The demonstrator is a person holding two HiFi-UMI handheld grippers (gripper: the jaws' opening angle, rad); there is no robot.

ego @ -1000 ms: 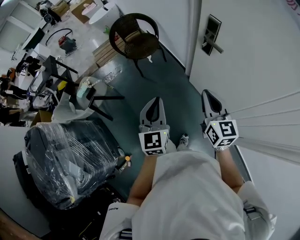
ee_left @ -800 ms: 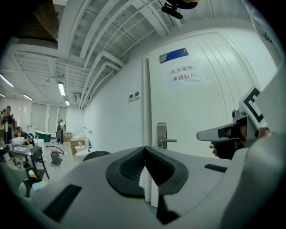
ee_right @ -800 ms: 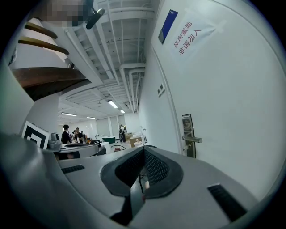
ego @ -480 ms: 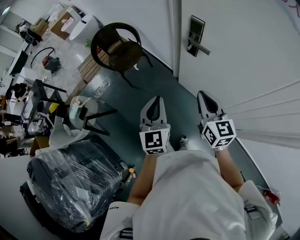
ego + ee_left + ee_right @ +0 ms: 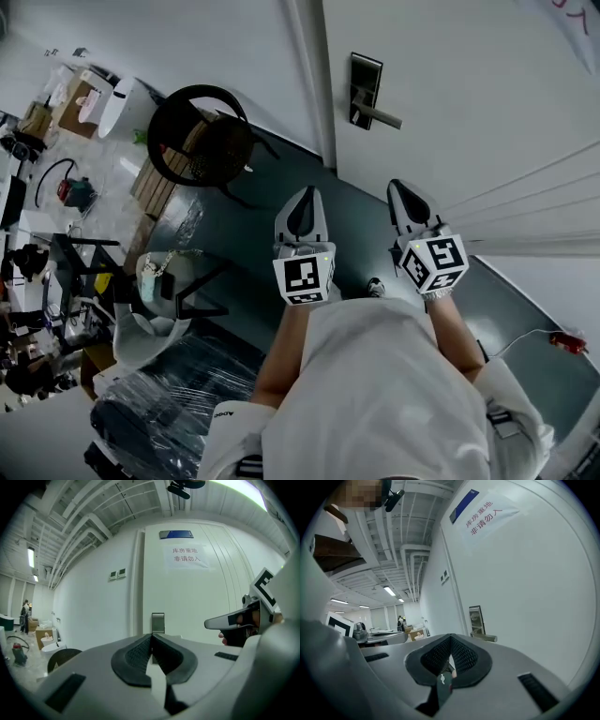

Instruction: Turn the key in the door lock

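Observation:
The pale door carries a dark lock plate [image 5: 364,86] with a lever handle [image 5: 381,115]. No key shows in the lock. Both grippers point at the door and stand well short of it. My left gripper [image 5: 302,199] is shut and empty, its tips lined up below the lock plate [image 5: 158,622] in the left gripper view. My right gripper [image 5: 397,187] is shut, to the right of the left one. In the right gripper view a small dark thing with a white mark [image 5: 442,680], apparently a key's head, sits behind its closed pads [image 5: 461,656]. The plate [image 5: 476,618] and handle [image 5: 483,638] lie ahead.
A wicker chair [image 5: 200,136] stands left of the door frame, with a white bin [image 5: 122,105] beyond it. A small round table [image 5: 169,277] and a plastic-wrapped bundle [image 5: 178,403] are at my left. A cable with a red end [image 5: 567,339] lies at right. A paper sign [image 5: 186,555] hangs on the door.
The view has swung towards the door and both grippers have come nearer to it. The lock plate now sits closer above the jaws. Both grippers stay shut.

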